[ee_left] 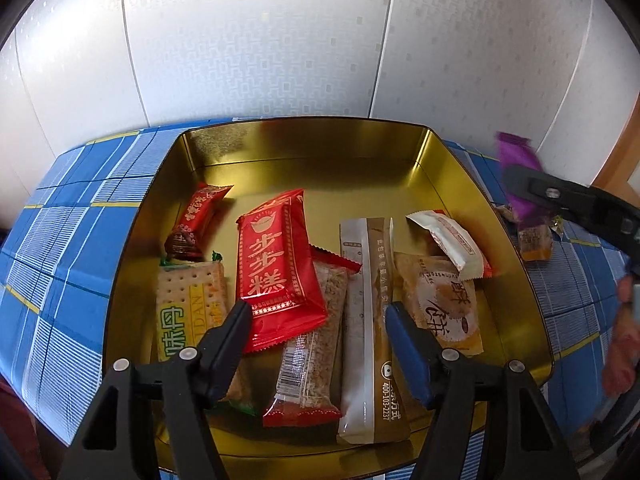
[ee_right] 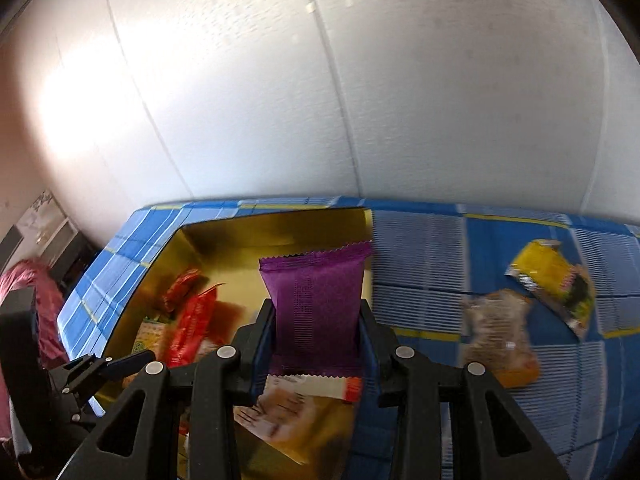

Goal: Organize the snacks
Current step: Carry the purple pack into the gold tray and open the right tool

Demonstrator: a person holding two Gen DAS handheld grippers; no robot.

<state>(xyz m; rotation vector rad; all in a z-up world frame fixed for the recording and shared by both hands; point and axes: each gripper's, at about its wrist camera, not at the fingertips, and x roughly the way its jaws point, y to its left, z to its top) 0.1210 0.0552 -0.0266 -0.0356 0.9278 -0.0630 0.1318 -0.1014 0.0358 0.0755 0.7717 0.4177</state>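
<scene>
Seven packets we count in the gold tin [ee_left: 484,216]; our left gripper [ee_left: 318,314] hovers above, jaws apart, empty; right gripper [ee_right: 316,312] clamps the purple packet [ee_right: 316,292] at the tin's right edge.

Bright daylight, glare on the white wall [ee_right: 72,112], fisheye-bent edges, motion blur in the right wrist view.

Both claws are black plastic frames with round silver screw heads at the joints. The left claw [ee_left: 318,316] has blue pads inside its fingers, as does the right claw [ee_right: 318,322].
</scene>
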